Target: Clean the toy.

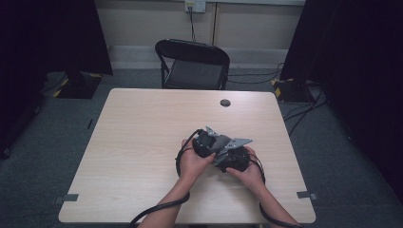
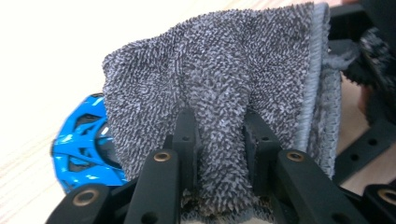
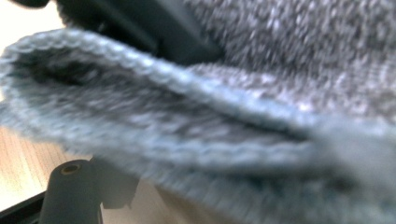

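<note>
Both tools meet near the middle of the tabletop, w/ the hands pulled in close, prob. so one cloth can be worked between them.

Left tool: jaws pressed together, pinching a fold of a grey fuzzy cloth. The pile bunches between the black fingers, so the grip is firm. The cloth stands up from the jaws and drapes outward, its stitched hem running down one side. Held this way it looks like a wiping pad, w/ most of the fabric free in front of the tool.

Behind and below the cloth sits a blue toy car on the tabletop, partly covered by the cloth's edge. My guess: the cloth is being brought over the car to wipe or wrap it, hence the low, forward hold.

Right tool: from above it sits just beside the left one. In its own view the cloth's hem lies across the lens, blurred & very near. Can't tell whether its jaws are spread or nipping the hem. It prob. steadies the far edge.

An empty chair stands beyond the tabletop.
</note>
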Action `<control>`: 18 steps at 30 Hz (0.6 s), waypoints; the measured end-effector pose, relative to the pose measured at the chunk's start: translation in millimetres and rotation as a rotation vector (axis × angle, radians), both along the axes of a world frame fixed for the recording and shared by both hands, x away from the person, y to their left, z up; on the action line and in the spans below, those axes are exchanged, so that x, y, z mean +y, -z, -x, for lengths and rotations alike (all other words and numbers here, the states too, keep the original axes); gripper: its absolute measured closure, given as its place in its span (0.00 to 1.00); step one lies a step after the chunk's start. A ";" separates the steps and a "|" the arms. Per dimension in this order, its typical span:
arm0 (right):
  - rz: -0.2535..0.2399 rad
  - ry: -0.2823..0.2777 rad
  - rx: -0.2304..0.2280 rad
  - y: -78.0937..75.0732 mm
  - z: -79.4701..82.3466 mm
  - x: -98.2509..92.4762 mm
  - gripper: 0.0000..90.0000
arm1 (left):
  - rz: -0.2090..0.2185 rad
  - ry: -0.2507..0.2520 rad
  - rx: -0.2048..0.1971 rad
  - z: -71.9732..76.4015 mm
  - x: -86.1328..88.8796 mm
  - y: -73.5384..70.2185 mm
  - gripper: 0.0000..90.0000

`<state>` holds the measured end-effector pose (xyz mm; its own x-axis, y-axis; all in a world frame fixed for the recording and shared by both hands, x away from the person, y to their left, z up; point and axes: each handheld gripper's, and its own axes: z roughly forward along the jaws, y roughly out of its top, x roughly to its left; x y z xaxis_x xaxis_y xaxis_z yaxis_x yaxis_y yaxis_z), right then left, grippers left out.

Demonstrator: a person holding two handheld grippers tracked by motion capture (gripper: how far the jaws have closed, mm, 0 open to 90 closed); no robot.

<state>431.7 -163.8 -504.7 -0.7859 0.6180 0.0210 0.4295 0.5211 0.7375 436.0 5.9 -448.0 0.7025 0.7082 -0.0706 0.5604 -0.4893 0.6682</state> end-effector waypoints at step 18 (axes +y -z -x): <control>0.000 -0.001 0.001 0.0 0.0 -0.1 0.27 | 0.000 -0.062 0.019 -21.9 14.6 0.3 0.78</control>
<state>431.7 -163.9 -504.6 -0.7866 0.6171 0.0213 0.4294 0.5219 0.7371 457.9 20.4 -448.2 0.6558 0.7503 -0.0834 0.6020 -0.4531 0.6574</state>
